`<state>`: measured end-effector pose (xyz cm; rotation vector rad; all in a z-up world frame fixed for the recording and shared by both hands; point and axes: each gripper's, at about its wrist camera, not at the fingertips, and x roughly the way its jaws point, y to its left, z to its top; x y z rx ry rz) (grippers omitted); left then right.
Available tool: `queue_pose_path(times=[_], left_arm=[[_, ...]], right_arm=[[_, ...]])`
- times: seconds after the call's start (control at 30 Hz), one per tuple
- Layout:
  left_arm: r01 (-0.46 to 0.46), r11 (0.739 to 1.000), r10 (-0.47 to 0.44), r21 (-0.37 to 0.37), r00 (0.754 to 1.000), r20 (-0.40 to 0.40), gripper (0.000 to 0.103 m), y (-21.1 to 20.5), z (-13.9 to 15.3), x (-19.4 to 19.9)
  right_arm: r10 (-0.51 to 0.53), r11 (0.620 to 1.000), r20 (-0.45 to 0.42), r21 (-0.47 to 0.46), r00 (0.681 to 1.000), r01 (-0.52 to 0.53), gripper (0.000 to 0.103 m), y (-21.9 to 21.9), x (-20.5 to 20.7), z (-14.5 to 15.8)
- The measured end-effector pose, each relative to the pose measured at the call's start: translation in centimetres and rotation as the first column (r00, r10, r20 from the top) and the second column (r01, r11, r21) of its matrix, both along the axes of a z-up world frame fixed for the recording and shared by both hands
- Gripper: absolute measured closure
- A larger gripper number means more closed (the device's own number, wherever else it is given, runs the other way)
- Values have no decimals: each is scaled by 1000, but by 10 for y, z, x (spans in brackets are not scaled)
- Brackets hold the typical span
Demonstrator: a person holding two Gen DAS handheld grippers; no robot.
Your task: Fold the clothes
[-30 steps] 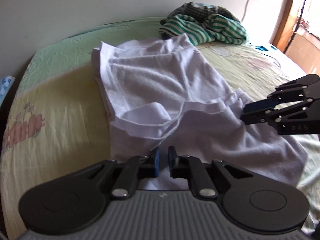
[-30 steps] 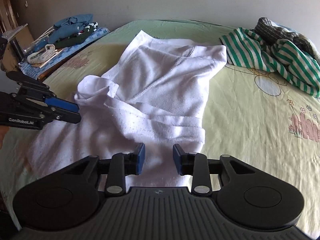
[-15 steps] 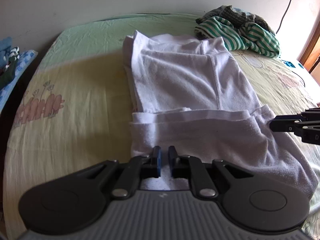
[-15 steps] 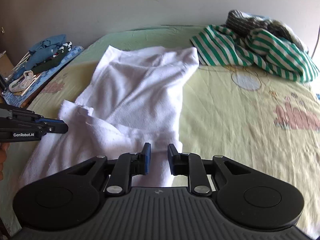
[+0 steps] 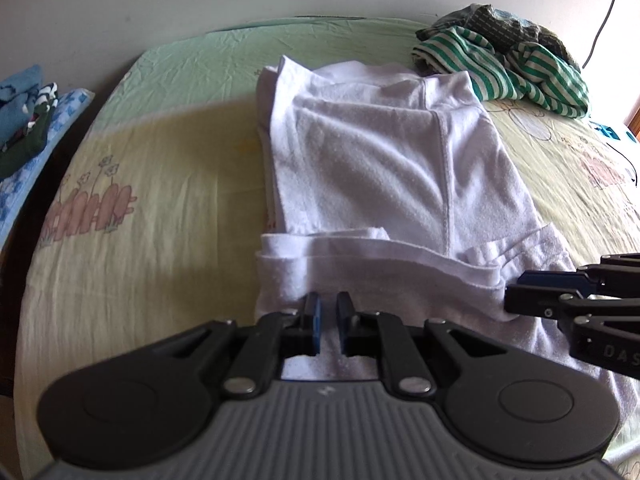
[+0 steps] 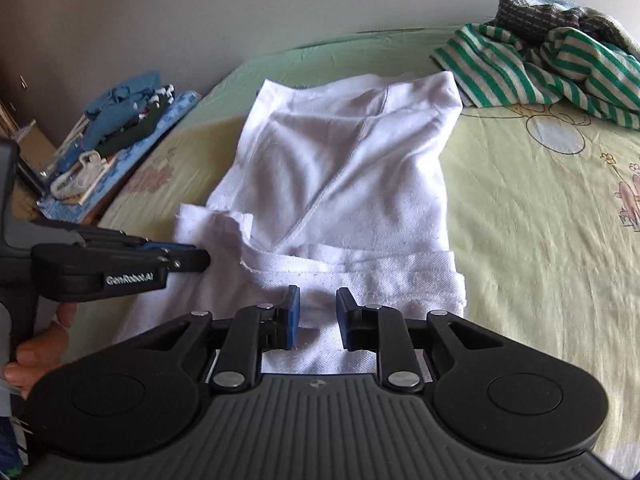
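Note:
A white garment [image 5: 384, 168] lies partly folded on the bed, its near end doubled back over itself; it also shows in the right wrist view [image 6: 344, 168]. My left gripper [image 5: 328, 322] sits low over the garment's near left edge, jaws a narrow gap apart with nothing between them. My right gripper [image 6: 317, 312] is open over the near right edge, white cloth showing below the gap. The right gripper also shows in the left wrist view [image 5: 516, 300], touching the folded hem. The left gripper appears in the right wrist view [image 6: 200, 256] beside the hem.
A green-striped shirt with a grey garment [image 5: 512, 64] is heaped at the far right of the bed [image 5: 160, 184]. A stack of folded blue and dark clothes [image 6: 120, 120] lies on a blue mat beside the bed at left. A wall stands behind the bed.
The garment's near end has been laid flatter and squarer. Both grippers have come lower and closer to the near hem. The right jaws narrowed, then opened again.

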<state>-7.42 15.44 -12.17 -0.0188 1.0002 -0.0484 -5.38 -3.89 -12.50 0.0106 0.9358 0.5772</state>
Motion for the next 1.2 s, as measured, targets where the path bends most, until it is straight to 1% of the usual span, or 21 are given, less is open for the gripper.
queue_pose_path(times=[0.03, 0.1, 0.2, 0.27, 0.33, 0.4, 0.5, 0.63, 0.73, 0.8, 0.83, 0.87, 0.9, 0.93, 0.97, 1.03, 1.1, 1.2], left_arm=[[-1, 1000, 1, 2, 1000, -1, 91, 0, 1, 1], [-3, 1000, 3, 5, 1000, -3, 91, 0, 3, 3], [3, 1000, -3, 12, 1000, 5, 91, 1, 10, 8], [22, 1000, -22, 23, 1000, 22, 90, 1, 17, 13], [45, 998, -46, 43, 998, 37, 85, -1, 23, 22], [60, 997, -62, 55, 997, 35, 80, 0, 25, 34], [81, 995, -81, 57, 997, 4, 76, 4, 22, 55], [115, 988, -110, 106, 993, -49, 76, 7, 14, 83], [102, 988, -94, 112, 993, -73, 75, 18, 10, 107], [68, 993, -61, 98, 995, -76, 76, 29, 8, 122], [61, 995, -54, 80, 995, -79, 75, 33, 7, 130], [55, 997, -50, 60, 995, -85, 74, 36, 7, 138], [53, 998, -49, 43, 995, -85, 73, 39, 6, 145], [58, 998, -55, 34, 995, -78, 65, 40, 6, 151], [58, 997, -55, 41, 996, -66, 61, 40, 7, 156], [53, 997, -51, 54, 998, -38, 47, 41, 7, 164], [50, 997, -49, 56, 999, -9, 40, 43, 7, 170], [38, 999, -37, 23, 999, -10, 35, 50, 2, 178]], right_arm=[[-5, 1000, 7, -27, 1000, 5, 83, 3, 2, -2], [-20, 1000, 2, -16, 1000, 20, 81, 4, 5, 1], [-34, 999, -19, 37, 999, 34, 77, 1, 8, 5], [-36, 999, -28, 29, 999, 37, 77, 0, 11, 7], [-33, 999, -33, 27, 999, 33, 77, 0, 16, 11], [-21, 998, -36, 51, 999, 23, 72, 0, 26, 18], [-39, 999, -52, 34, 998, 41, 66, 2, 48, 23], [-73, 997, -112, -34, 991, 69, 66, 3, 89, 21], [-106, 992, -156, -80, 982, 94, 65, 3, 119, 20], [-147, 987, -169, -85, 975, 134, 64, -1, 136, 20], [-173, 984, -169, -79, 970, 161, 63, -3, 143, 20], [-202, 979, -176, -68, 964, 193, 60, -6, 150, 20], [-232, 973, -190, -54, 954, 226, 59, -9, 158, 18], [-251, 968, -209, -46, 945, 247, 59, -10, 165, 15], [-258, 966, -231, -43, 938, 255, 59, -9, 172, 12], [-257, 966, -257, -39, 932, 256, 59, -6, 184, 7], [-257, 966, -246, -62, 935, 250, 58, -1, 189, 4], [-268, 963, -200, -97, 942, 253, 58, 3, 193, 4]])
